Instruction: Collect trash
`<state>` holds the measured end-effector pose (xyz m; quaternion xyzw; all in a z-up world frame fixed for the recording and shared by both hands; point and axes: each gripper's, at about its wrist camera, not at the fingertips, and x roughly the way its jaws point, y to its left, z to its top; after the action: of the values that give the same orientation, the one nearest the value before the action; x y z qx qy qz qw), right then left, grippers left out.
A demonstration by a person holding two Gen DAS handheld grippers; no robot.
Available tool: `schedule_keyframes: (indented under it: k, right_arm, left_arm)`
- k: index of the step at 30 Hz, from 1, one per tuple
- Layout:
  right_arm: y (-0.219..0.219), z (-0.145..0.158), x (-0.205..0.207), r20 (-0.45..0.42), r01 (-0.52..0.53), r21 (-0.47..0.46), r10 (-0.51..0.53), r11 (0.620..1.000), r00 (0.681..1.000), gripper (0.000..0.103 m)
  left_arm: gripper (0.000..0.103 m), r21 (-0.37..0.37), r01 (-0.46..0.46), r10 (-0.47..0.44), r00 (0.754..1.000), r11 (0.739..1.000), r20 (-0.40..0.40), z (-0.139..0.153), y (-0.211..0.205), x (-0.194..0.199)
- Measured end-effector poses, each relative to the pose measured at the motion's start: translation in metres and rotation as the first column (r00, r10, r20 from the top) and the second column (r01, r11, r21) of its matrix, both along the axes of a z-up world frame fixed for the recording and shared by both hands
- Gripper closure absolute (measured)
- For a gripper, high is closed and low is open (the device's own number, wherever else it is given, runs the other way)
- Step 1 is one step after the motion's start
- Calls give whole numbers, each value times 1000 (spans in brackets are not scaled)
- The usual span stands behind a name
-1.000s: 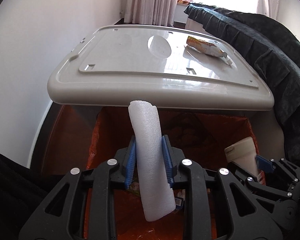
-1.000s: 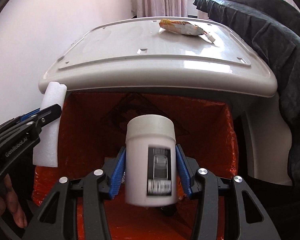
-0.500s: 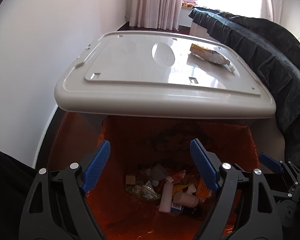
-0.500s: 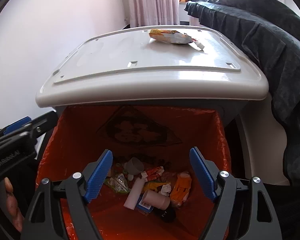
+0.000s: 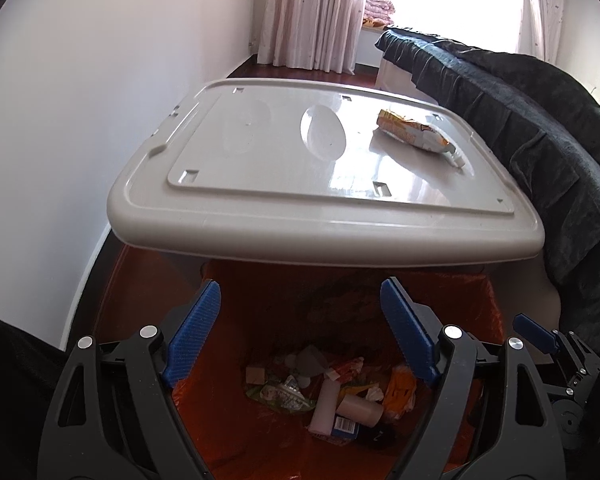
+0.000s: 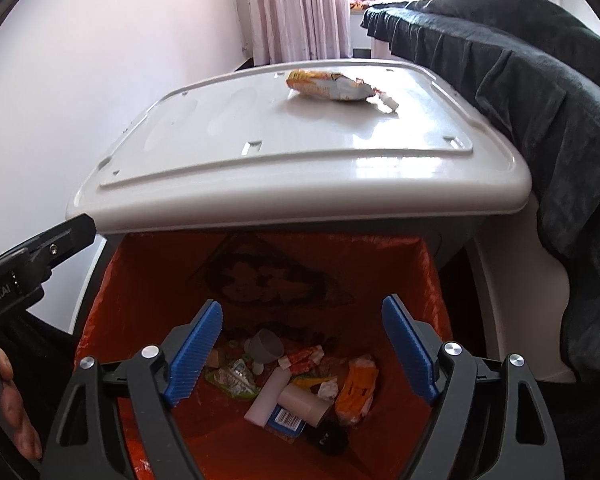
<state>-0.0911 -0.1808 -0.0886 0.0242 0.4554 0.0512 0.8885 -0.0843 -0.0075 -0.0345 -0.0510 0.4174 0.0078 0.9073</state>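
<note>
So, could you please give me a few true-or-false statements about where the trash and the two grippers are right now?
1. The left gripper holds a foam piece. False: its jaws are open and empty.
2. A snack wrapper lies on the grey lid. True.
3. The bin liner is blue. False: it is orange.
4. The right gripper is open above the bin. True.
5. A white foam piece lies among the trash in the bin. True.

Both fisheye views are taken from close above the orange-lined trash bin [image 5: 476,300] [image 6: 140,280], angled down and forward; the left view is set slightly further left. The grey plastic lid [image 5: 284,184] [image 6: 300,168] and the littered bin floor are shared.
</note>
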Motion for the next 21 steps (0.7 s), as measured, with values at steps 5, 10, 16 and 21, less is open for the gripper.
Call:
schedule_keyframes:
  k: [5,10,16,21]
  right_arm:
    - [-4,0,4,2,10,11,-10,1000,1000,21]
    - [-13,-7,7,-16,34,27,-34,999,999,20]
    - [-21,-13,11,-39,64,62,-62,996,997,19]
    - [-19,-8,14,-20,58,54,-57,997,998,18]
  left_arm:
    - [23,-14,11,-11,1000,1000,4,2,-4,6]
    - [23,-17,21,-21,1000,1000,0,-2,-7,10]
    - [23,-14,25,-25,1000,1000,-9,-9,-7,15]
    - [23,6,16,-16,1000,1000,-23,-9,-10,19]
